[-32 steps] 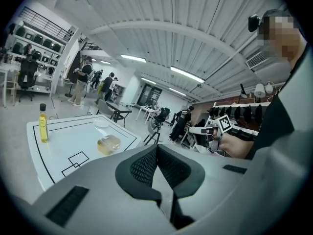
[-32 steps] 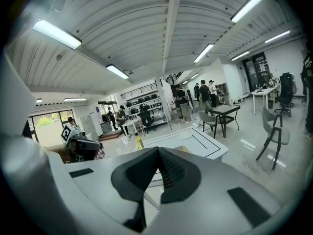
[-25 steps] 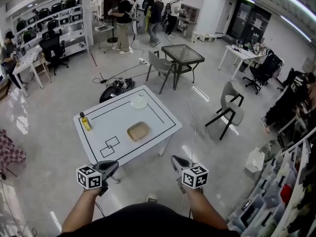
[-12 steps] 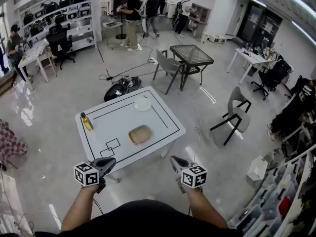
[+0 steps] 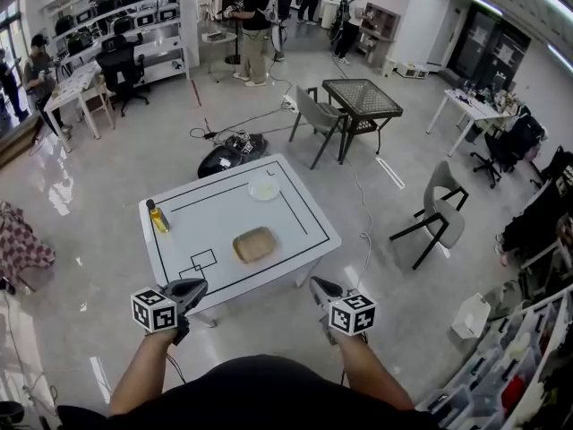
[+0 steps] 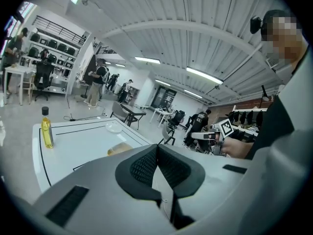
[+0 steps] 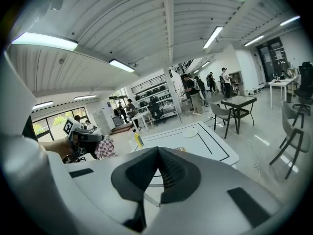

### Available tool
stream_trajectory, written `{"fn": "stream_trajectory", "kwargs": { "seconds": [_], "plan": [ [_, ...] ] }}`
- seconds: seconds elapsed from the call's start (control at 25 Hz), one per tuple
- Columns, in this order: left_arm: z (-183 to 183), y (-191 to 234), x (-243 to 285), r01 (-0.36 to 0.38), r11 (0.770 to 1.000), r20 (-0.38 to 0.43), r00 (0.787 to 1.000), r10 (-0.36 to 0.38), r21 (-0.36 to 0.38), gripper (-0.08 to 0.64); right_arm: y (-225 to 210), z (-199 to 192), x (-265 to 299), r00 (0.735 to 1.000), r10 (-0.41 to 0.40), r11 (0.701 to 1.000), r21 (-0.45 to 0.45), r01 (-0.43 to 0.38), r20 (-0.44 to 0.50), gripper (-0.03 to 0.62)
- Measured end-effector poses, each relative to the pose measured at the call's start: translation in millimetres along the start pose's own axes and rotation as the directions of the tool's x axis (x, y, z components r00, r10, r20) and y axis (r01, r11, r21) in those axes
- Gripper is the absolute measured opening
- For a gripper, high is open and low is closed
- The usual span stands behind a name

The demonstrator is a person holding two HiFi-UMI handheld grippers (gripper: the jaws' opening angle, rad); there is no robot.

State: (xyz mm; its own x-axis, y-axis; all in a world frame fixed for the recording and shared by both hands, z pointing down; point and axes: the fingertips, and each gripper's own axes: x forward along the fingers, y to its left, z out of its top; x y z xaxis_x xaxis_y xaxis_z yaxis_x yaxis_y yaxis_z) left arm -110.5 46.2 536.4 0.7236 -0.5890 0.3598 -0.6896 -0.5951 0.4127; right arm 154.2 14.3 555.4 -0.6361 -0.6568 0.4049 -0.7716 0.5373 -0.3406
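Note:
A white table (image 5: 295, 206) with black outline markings stands ahead of me. On it are a tan bread-like loaf (image 5: 254, 245), a white plate (image 5: 264, 188) near the far edge, and a small yellow bottle (image 5: 158, 218) with a black cap at the left. My left gripper (image 5: 190, 290) is held short of the table's near left corner, shut and empty. My right gripper (image 5: 320, 288) hangs off the near right corner, also shut and empty. The bottle (image 6: 46, 133) and plate (image 6: 114, 127) show in the left gripper view; the table (image 7: 215, 151) shows in the right gripper view.
A dark mesh table (image 5: 361, 98) with a grey chair (image 5: 309, 115) stands beyond the white table. Another grey chair (image 5: 440, 213) is to the right. A black bag and cables (image 5: 226, 158) lie on the floor. Several people (image 5: 258, 12) stand far back by shelving.
I have moved closer to the white table; it sits nearer and lower in the head view. Both grippers stay shut and held at the same height.

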Motion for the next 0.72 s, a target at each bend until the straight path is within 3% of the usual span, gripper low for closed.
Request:
{"fn": "stream_trajectory", "kwargs": {
  "seconds": [0.72],
  "plan": [
    [1.5, -30.2, 48.1, -0.025, 1.000, -0.024, 0.999, 0.025, 0.011, 0.023, -49.5, -11.2, -4.8, 0.999, 0.048, 0.998, 0.036, -0.048, -0.006, 0.012]
  ]
}}
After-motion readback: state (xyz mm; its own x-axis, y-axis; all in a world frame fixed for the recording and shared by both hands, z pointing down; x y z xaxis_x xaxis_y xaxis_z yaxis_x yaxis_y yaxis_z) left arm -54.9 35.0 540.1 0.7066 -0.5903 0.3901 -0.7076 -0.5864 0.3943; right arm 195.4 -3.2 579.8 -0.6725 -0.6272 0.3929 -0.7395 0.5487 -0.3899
